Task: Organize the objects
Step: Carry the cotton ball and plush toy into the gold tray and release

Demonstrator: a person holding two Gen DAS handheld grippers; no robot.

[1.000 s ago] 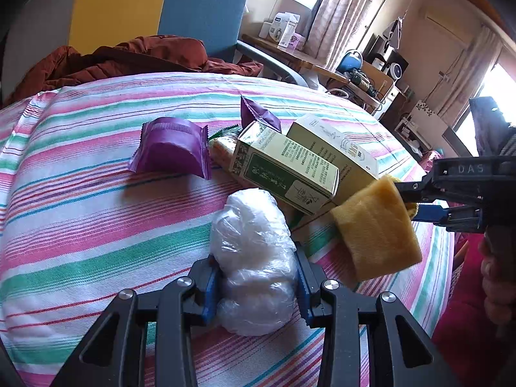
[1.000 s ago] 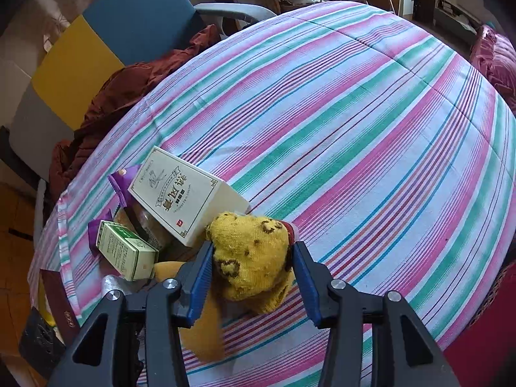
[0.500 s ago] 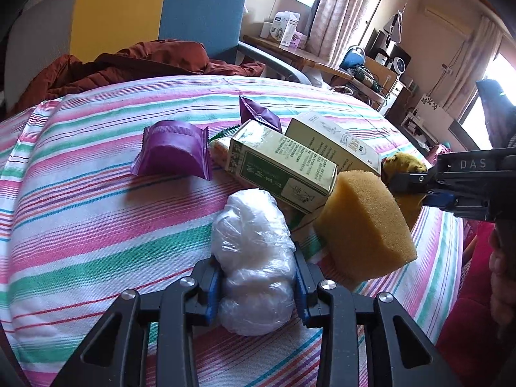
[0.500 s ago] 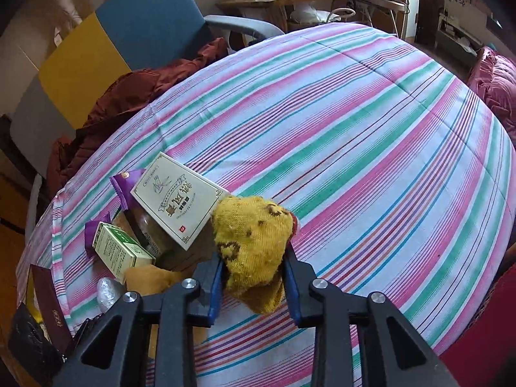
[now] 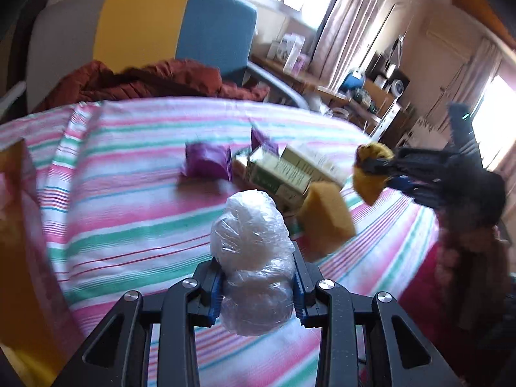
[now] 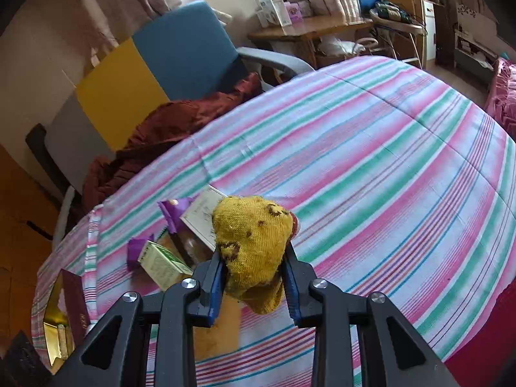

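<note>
**Inspector:** The clear plastic bundle [image 5: 254, 258] sat clamped in the left tongs [image 5: 256, 287], above the striped worktop [image 5: 129, 219]. It looked light, soft and slippery, so a hold across its middle seemed safest.

**Clerk:** And the right tongs [image 6: 253, 277]?

**Inspector:** Its jaws had just been closing, and pressed on a stained yellow knitted cloth [image 6: 251, 242]. The cloth looked limp and light, and was gripped at its bunched centre. A yellow sponge [image 5: 325, 222], two cartons [image 5: 290, 171] and purple sachets [image 5: 206, 161] lay together beyond on the worktop.
</note>
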